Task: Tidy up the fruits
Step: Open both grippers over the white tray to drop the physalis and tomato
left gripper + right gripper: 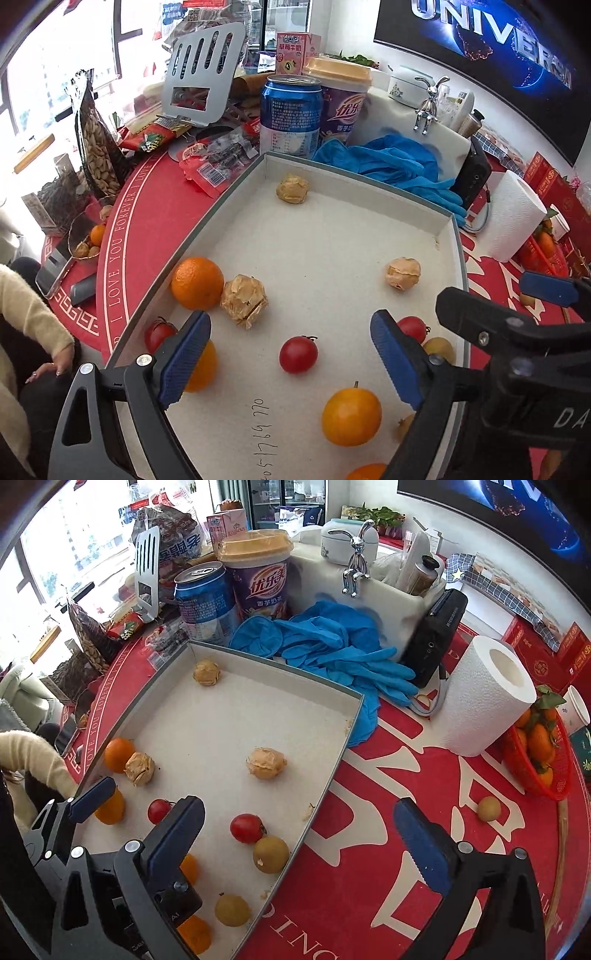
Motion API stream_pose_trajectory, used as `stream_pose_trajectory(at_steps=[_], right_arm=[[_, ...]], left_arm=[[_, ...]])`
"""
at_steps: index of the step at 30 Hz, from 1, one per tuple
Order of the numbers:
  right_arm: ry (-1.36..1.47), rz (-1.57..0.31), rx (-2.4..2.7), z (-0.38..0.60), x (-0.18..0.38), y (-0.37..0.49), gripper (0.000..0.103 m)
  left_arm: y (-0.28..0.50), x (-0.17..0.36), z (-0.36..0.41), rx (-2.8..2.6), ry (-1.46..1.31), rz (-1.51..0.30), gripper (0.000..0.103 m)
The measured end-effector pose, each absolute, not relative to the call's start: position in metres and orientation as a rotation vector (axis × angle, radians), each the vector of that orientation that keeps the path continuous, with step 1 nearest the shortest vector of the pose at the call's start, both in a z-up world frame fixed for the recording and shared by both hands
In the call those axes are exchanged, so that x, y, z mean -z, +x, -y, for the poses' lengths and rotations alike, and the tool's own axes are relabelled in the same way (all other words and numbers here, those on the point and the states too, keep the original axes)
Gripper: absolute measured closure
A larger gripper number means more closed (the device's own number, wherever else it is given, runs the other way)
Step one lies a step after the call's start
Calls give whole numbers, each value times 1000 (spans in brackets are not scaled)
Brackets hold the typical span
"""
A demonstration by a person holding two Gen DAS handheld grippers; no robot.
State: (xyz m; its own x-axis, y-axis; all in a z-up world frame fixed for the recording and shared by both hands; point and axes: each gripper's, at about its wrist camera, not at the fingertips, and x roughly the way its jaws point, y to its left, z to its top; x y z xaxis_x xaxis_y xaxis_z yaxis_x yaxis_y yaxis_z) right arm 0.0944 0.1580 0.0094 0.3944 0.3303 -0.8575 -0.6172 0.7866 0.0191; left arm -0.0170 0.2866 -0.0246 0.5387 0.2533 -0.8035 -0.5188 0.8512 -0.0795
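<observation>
Red tomato point(298, 354) lies between open left tongs point(291, 365), untouched.

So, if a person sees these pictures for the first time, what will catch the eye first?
Probably the shallow grey box lid in the middle of the red tablecloth, scattered with oranges, cherry tomatoes and papery husked fruits. Next, the crumpled blue gloves behind it, and the white paper towel roll to the right.

Fruits point(298, 354) lie scattered in the tray point(369, 184) on the bench point(369, 812). Behind it stand a can point(291, 114) and a cup point(341, 99). A paper roll point(484, 698) stands to its right.
</observation>
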Motion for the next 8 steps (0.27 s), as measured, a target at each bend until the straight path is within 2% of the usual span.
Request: stream_pose_trajectory(at_steps=[8], right_arm=[[-333, -1009, -621, -163, -6, 92, 0]], left_arm=[[-21, 20, -284, -483, -300, -846, 13]])
